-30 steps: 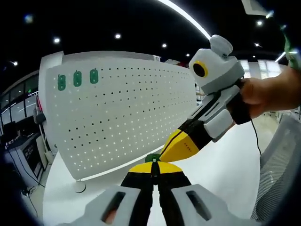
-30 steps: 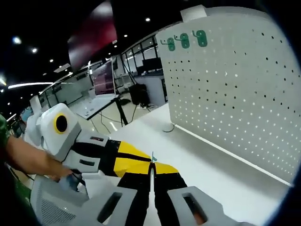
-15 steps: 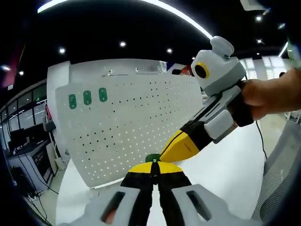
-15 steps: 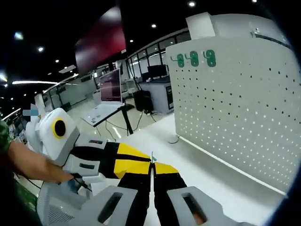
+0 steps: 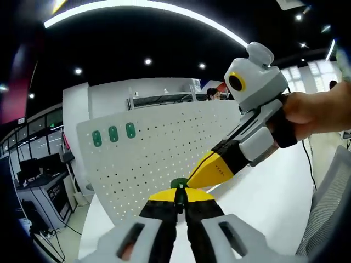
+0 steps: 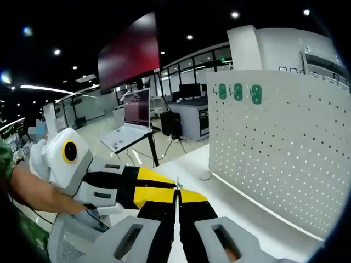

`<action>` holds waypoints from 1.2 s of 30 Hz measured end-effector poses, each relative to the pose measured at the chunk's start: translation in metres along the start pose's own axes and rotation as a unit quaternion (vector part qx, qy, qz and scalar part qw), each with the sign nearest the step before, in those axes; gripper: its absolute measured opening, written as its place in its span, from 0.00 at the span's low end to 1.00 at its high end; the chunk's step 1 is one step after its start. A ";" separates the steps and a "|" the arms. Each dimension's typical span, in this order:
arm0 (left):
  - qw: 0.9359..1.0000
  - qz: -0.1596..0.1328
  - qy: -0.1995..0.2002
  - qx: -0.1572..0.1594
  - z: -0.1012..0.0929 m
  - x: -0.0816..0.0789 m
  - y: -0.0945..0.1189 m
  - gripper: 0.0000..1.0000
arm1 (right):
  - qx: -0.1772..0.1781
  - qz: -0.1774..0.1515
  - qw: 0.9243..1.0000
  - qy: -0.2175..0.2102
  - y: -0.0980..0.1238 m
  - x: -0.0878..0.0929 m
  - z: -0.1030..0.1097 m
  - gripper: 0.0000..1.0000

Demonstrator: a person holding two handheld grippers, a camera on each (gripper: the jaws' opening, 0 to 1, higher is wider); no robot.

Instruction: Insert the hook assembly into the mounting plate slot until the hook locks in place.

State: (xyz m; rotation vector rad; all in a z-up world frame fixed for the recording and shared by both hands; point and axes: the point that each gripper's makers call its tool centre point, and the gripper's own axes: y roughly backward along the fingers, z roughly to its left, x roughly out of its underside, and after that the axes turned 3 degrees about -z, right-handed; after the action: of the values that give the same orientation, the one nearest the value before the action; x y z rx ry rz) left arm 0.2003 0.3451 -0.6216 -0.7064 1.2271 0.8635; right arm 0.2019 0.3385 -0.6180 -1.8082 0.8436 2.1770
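The white pegboard mounting plate point(image 5: 164, 148) stands upright on the table, with three green hooks point(image 5: 113, 134) high at its left. My left gripper point(image 5: 179, 198) is shut on a small green hook piece point(image 5: 178, 183) in the air, well short of the plate. The right gripper's yellow tip point(image 5: 211, 170) comes in from the right and meets that piece. In the right gripper view, my right gripper point(image 6: 177, 193) is shut with a thin green sliver of the hook point(image 6: 177, 184) at its tips. The left gripper point(image 6: 148, 186) touches there from the left. The plate point(image 6: 274, 148) stands at right with its hooks point(image 6: 237, 91).
A white table point(image 5: 263, 197) runs below the plate. A grey mesh chair point(image 5: 329, 208) is at the right edge; a hand point(image 5: 315, 112) holds the right gripper. A laptop on a stand point(image 6: 134, 112) and office desks lie beyond the table. A person point(image 5: 211, 94) is far behind the plate.
Both cameras have tilted and drawn back, so the plate sits lower and smaller in both views. The two grippers stay shut together on the green piece.
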 end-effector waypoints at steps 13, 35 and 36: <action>1.000 -0.013 -0.008 -0.007 0.000 -0.014 0.003 0.04 | -0.004 -0.011 1.000 0.001 0.006 -0.008 0.003 0.00; 1.000 -0.025 -0.010 -0.002 -0.006 -0.022 0.005 0.04 | -0.005 -0.025 1.000 -0.007 0.017 -0.016 0.007 0.00; 1.000 -0.026 -0.010 -0.002 -0.006 -0.023 0.005 0.04 | -0.005 -0.026 1.000 -0.007 0.017 -0.017 0.007 0.00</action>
State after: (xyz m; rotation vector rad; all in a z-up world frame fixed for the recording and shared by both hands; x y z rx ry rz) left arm 0.1903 0.3387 -0.6008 -0.7289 1.1846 0.8282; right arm 0.1916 0.3317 -0.5964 -1.7970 0.7769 2.1629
